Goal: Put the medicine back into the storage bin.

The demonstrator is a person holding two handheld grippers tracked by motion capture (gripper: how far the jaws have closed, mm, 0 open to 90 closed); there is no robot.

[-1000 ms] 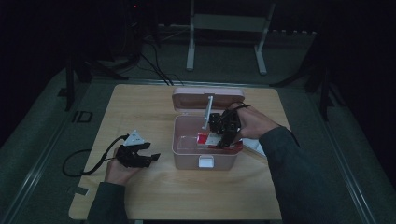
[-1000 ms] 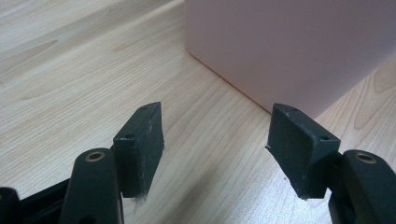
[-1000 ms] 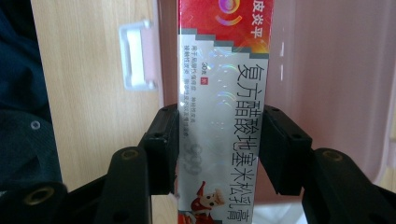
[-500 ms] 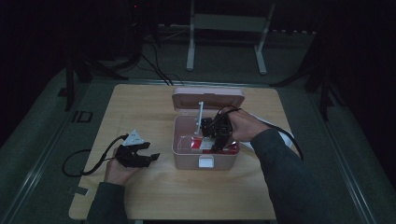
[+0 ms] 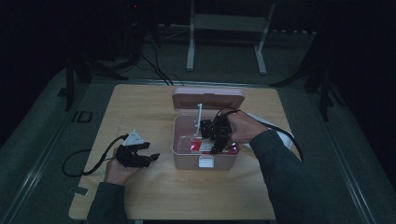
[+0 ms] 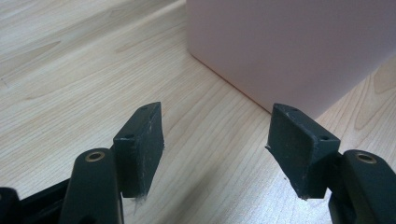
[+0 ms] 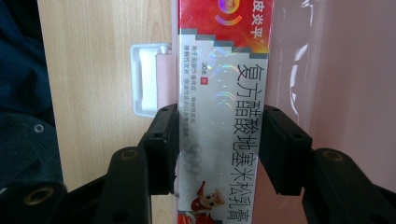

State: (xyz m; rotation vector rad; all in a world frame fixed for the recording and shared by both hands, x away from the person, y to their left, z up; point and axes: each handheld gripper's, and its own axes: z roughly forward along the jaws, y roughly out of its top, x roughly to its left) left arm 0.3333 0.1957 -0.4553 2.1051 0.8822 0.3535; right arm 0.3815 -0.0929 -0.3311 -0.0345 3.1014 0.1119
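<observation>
1. The right gripper (image 7: pixel 217 149) has its jaws clamped on the long sides of a red-and-white carton (image 7: pixel 222 107), low inside the pink box (image 5: pixel 187 156).
2. The box stands mid-table with its lid (image 5: pixel 208 98) tipped open at the far side and its white latch (image 5: pixel 206 162) facing near.
3. The left gripper (image 6: pixel 215 149) rests on the wooden table (image 5: pixel 140 102), left of the box, jaws apart and holding nothing.

Left hand (image 5: pixel 116 170): palm up, low at the left, forearm in from the bottom edge.
Left gripper (image 5: pixel 150 157): lying level in that hand, jaws pointing right, standing wide apart, nothing between them; cable looping off to the left.
Right arm (image 5: pixel 285 172): dark sleeve, reaching in from bottom right, bent toward the middle.
Right gripper (image 5: pixel 215 148): tipped steeply down, jaws clamped on both sides of a carton (image 7: pixel 219 116).
</observation>
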